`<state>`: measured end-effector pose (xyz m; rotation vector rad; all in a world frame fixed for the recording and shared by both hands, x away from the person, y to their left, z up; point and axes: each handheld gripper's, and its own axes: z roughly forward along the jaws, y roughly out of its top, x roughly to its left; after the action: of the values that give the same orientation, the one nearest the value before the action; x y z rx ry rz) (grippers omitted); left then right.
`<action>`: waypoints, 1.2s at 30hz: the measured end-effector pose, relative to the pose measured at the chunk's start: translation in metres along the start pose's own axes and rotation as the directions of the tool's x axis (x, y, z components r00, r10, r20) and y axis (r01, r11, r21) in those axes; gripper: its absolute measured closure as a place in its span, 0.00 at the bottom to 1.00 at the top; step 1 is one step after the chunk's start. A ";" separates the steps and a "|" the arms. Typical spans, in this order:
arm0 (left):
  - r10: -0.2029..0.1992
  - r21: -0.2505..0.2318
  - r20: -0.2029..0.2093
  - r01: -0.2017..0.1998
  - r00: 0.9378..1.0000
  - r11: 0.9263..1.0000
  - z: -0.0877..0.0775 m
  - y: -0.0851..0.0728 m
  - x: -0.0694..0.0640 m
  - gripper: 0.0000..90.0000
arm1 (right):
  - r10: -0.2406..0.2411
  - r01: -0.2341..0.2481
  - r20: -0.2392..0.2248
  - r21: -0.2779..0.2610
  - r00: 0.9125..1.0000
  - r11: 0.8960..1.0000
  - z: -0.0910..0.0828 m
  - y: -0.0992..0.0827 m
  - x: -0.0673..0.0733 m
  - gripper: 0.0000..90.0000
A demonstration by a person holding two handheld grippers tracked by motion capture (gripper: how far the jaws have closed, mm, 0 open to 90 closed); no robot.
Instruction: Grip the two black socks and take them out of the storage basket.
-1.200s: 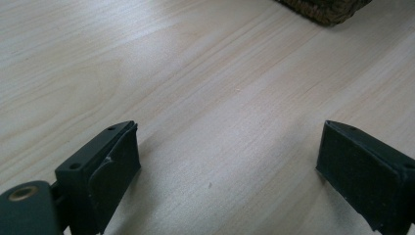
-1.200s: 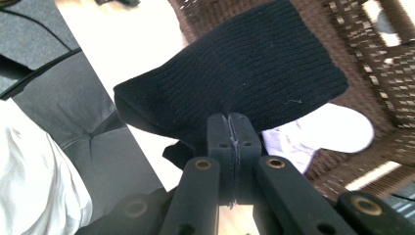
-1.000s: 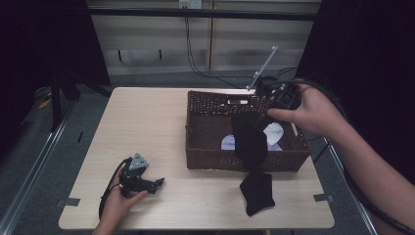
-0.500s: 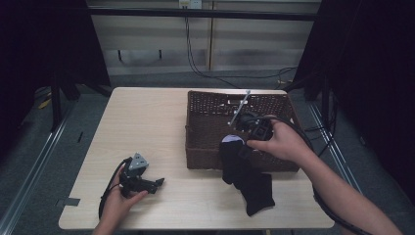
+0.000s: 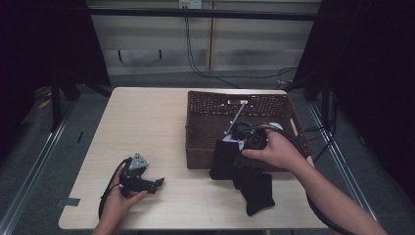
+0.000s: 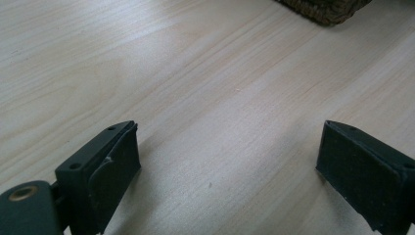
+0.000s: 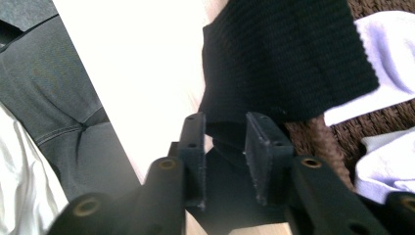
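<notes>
Black sock (image 5: 225,159) lowered from basket (image 5: 205,105), right gripper (image 5: 238,163) nearer table edge

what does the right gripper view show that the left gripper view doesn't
Right gripper view: the right gripper, its jaws shut on a black knitted sock, white socks lying in the brown wicker basket, and grey trousers past the table edge.

Left gripper view: the left gripper, its jaws wide open with nothing between them, over bare wood.

Both: the light wooden table and part of the wicker basket.
</notes>
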<state>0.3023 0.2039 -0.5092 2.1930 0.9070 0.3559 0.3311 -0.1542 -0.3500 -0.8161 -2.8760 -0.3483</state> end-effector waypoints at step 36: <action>0.003 0.006 0.002 -0.003 1.000 1.000 0.000 0.000 0.000 0.09 | -0.039 0.041 -0.067 0.026 0.997 0.999 0.084 0.003 0.007 0.73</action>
<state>0.3023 0.2042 -0.5090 2.1997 0.9044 0.3525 0.3210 -0.1271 -0.4291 -0.7298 -2.8323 -0.3335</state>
